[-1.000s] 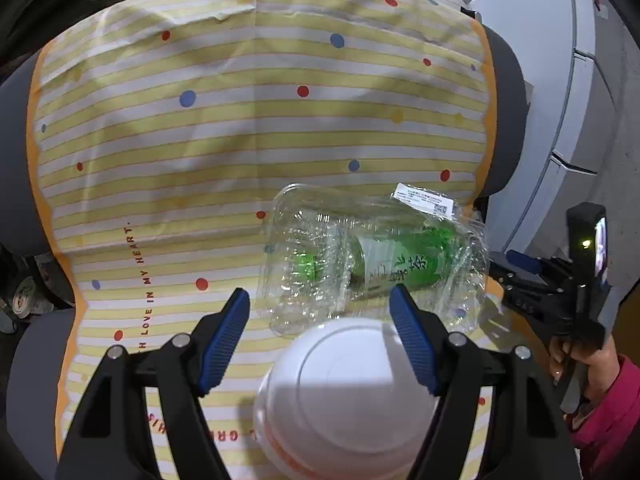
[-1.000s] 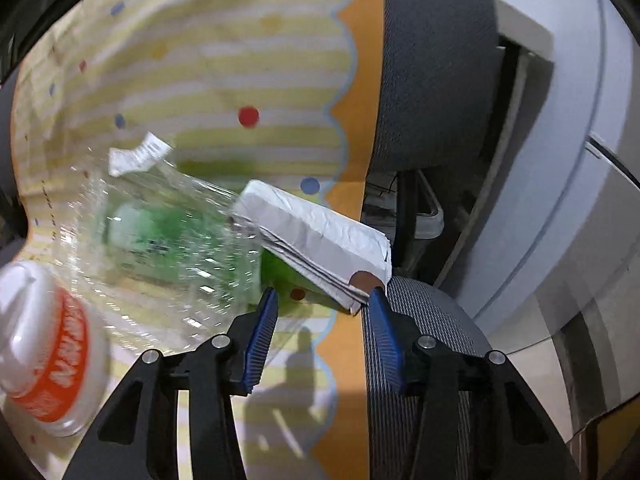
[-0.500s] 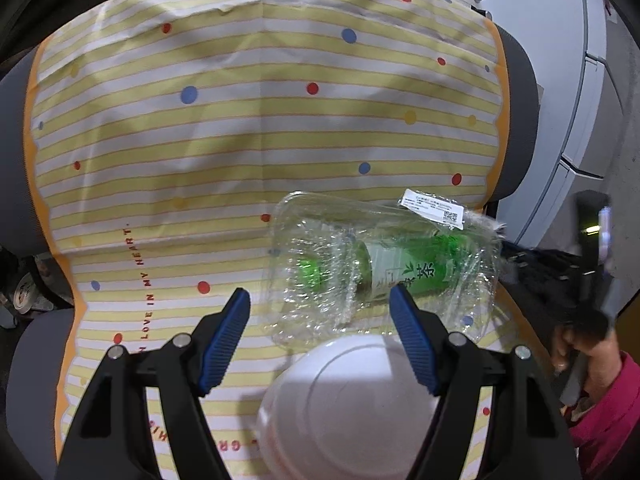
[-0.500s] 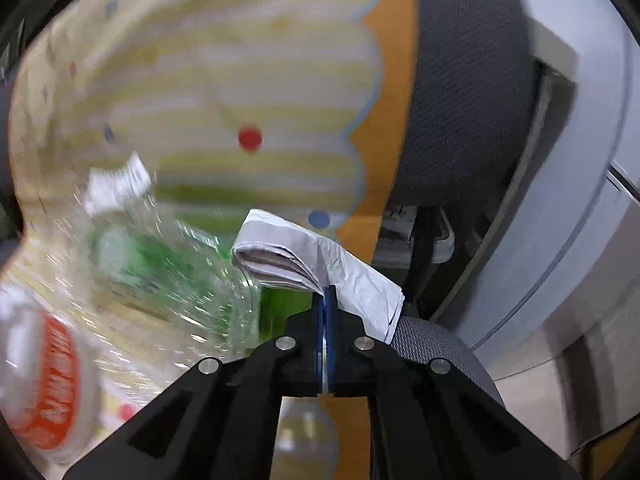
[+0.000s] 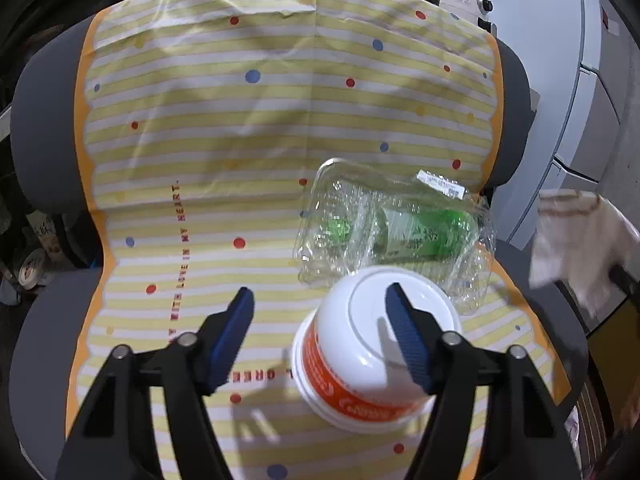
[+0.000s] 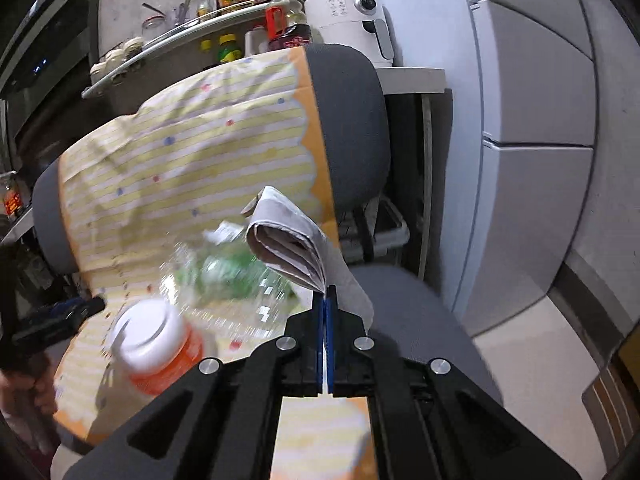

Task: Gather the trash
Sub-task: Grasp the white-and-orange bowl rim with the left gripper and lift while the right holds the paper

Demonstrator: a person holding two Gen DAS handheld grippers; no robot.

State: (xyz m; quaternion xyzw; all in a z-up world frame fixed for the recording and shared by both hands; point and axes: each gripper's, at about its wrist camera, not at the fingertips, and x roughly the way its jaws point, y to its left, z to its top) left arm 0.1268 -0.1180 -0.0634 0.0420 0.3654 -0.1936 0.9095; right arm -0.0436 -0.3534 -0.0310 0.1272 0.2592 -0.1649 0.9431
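- My right gripper is clamped on the folded paper, pinching its lower corner and holding it up in the air above the chair's right edge.
- In the left view the paper shows as a blur at far right, off the cloth.
- My left gripper is spread wide, holding nothing, above the seat.
- The white tub with orange band lies on the cloth; my right-hand finger overlaps its top in the picture, though I cannot tell if it touches.
- Just behind the tub sits the clear plastic tray over a green bottle.
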